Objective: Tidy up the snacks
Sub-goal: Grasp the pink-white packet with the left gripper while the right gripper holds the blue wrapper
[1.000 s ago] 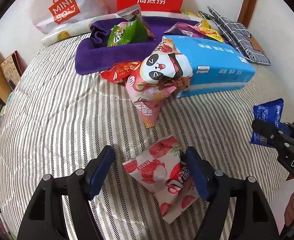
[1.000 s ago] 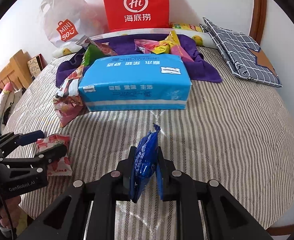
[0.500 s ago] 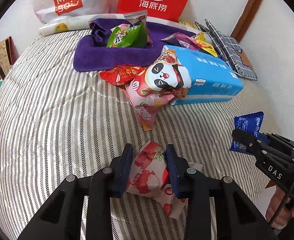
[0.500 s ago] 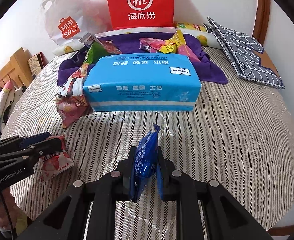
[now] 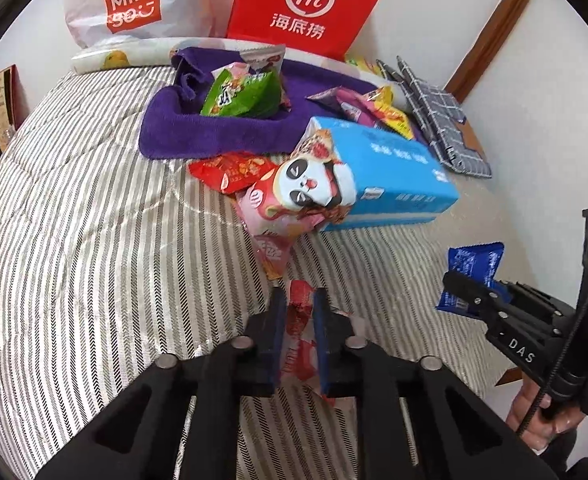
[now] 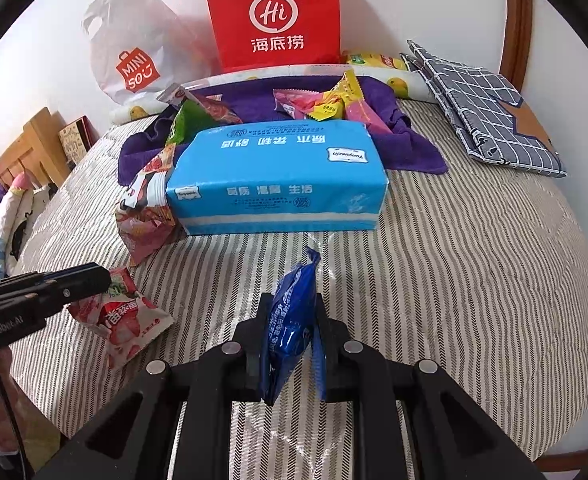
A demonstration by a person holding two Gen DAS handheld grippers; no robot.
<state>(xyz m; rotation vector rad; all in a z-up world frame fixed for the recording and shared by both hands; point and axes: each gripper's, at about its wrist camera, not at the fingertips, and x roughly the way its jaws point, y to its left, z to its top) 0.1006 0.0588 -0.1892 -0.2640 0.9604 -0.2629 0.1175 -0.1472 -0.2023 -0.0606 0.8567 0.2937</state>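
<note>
My left gripper is shut on a red-and-white strawberry snack packet and holds it just above the striped bed; the same packet shows in the right wrist view. My right gripper is shut on a blue snack packet, also seen in the left wrist view. More snacks lie ahead: a panda packet, a red packet, a pink packet, and a green packet on a purple towel.
A blue tissue pack lies mid-bed. A red Hi paper bag and a white Miniso bag stand at the wall. A checked grey cloth lies at the back right. Pink and yellow packets sit on the towel.
My left gripper closed on the strawberry packet and lifted it off the bed. My right gripper kept holding the blue packet and moved slightly forward.
</note>
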